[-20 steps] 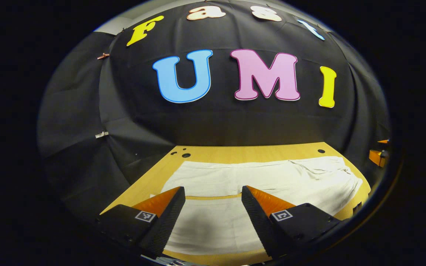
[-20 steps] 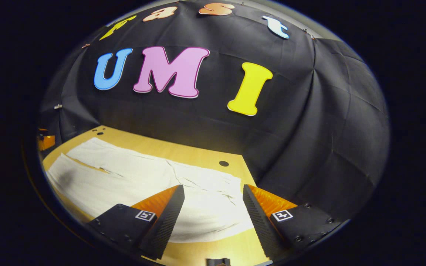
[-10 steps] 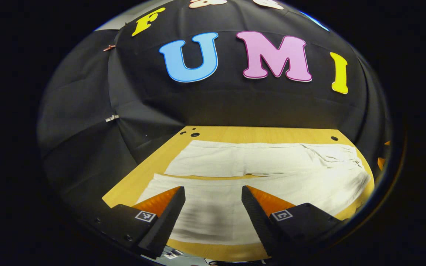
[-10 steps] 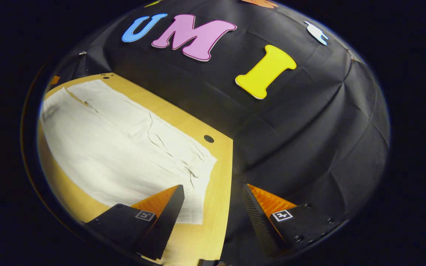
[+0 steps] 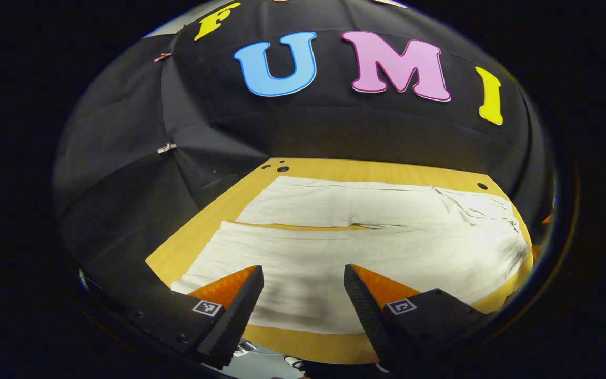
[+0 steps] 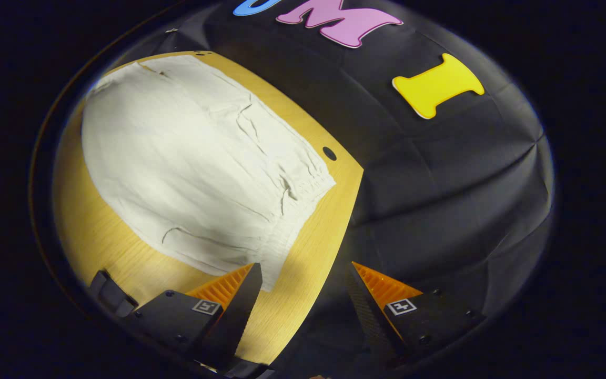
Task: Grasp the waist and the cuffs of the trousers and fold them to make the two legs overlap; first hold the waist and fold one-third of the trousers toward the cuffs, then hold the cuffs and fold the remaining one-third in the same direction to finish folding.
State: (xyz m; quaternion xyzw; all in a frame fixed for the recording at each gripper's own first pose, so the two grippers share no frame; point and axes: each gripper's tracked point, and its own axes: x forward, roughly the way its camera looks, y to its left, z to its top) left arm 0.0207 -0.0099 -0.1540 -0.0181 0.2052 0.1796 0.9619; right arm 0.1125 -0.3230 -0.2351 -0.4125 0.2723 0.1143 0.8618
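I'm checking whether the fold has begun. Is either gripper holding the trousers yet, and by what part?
Nothing is held. The left gripper and the right gripper are both open; the trousers lie flat on the table.

Bare table (image 5: 213, 210) rims the flat trousers (image 5: 366, 252); wall cloth (image 5: 334, 137) behind.

Left tool (image 5: 303, 273) open, empty; right tool (image 6: 303, 271) likewise.
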